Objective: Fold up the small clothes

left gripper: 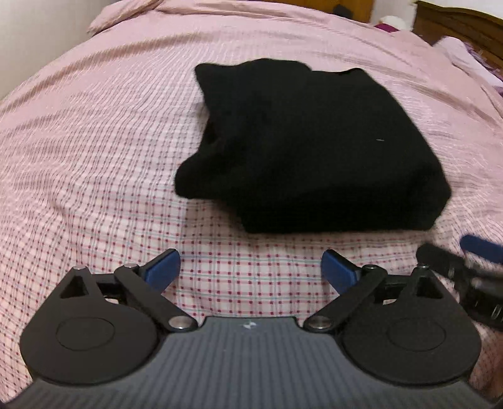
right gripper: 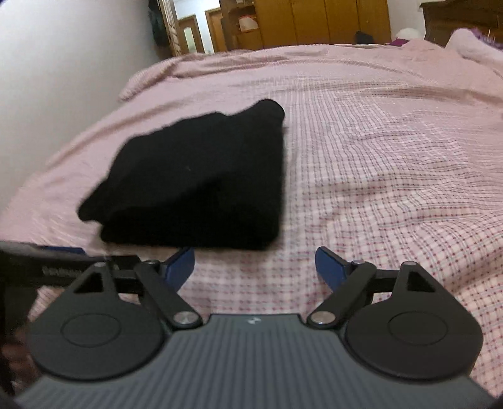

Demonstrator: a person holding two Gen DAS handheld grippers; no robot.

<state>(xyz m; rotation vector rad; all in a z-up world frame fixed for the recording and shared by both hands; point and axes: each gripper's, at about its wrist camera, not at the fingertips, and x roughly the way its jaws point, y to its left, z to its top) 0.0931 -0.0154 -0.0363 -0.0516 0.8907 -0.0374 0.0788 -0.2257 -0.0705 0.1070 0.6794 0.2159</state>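
Both your left gripper (left gripper: 250, 267) and right gripper (right gripper: 255, 266) were spread, empty, just short of the folded black knit garment (left gripper: 301, 151) on the pink checked bedspread (left gripper: 94, 157); a nudge could've undone the loose fold.

Bed with pink checked bedspread (right gripper: 393, 176), wrinkled. Plain white wall (right gripper: 63, 56) on left. Wooden wardrobes (right gripper: 314, 22) at far end, open doorway (right gripper: 191, 28) beside them. Dark wooden headboard (left gripper: 465, 28) far right.
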